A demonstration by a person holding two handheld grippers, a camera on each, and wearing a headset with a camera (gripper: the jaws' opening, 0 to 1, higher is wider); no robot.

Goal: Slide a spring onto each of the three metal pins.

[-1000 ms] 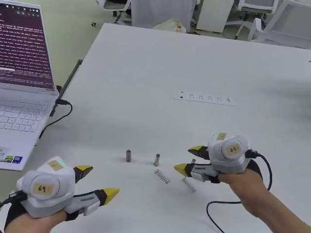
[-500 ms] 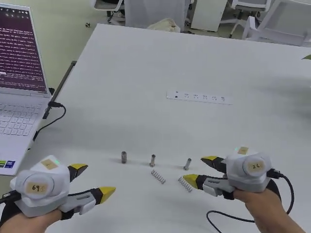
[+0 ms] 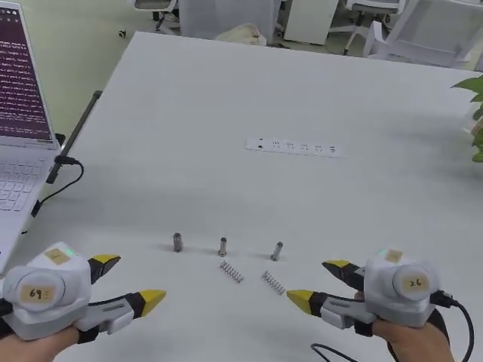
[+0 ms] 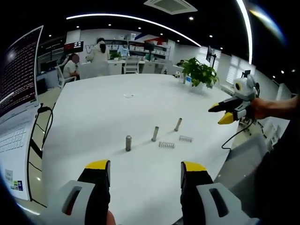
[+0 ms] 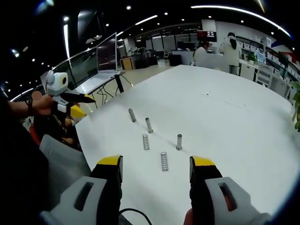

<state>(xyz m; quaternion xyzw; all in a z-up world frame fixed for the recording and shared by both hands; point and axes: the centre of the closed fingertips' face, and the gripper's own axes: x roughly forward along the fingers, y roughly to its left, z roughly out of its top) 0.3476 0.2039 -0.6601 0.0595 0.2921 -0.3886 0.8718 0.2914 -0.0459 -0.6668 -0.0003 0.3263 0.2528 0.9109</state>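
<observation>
- The head view looks down on the white table [image 3: 226,98]. A power strip [image 3: 294,147] lies flat beyond the work, and a laptop [image 3: 15,113] sits at the left edge with a cable [image 3: 53,177] plugged into its side.
- The left gripper view looks low across the table. It takes in people at far desks, a leafy plant [image 4: 199,72] and the right gripper [image 4: 219,114], held in the air off to the right with its jaws spread.
- The right gripper view shows the left gripper [image 5: 84,105] raised by the near table edge, jaws apart. The laptop's screen stands behind it, with ceiling lights above.
- Neither gripper holds anything. Both pairs of yellow-tipped jaws are spread, near the front edge of the table.
- Three metal pins [image 3: 223,246] stand upright in a row across the table, between the grippers and a little farther out.
- The leftmost pin [image 3: 177,242] looks ribbed, as if a spring sits on it. The other two look smooth.
- Two loose springs [image 3: 232,271] lie flat just in front of the middle and right pins. Their long axes are roughly parallel, slanting from far-left to near-right in the head view.
- The right-hand spring lies just ahead of the right gripper's jaws and is not touching them.
- The room is a large office with white chairs [image 3: 392,30] past the far end of the table.
</observation>
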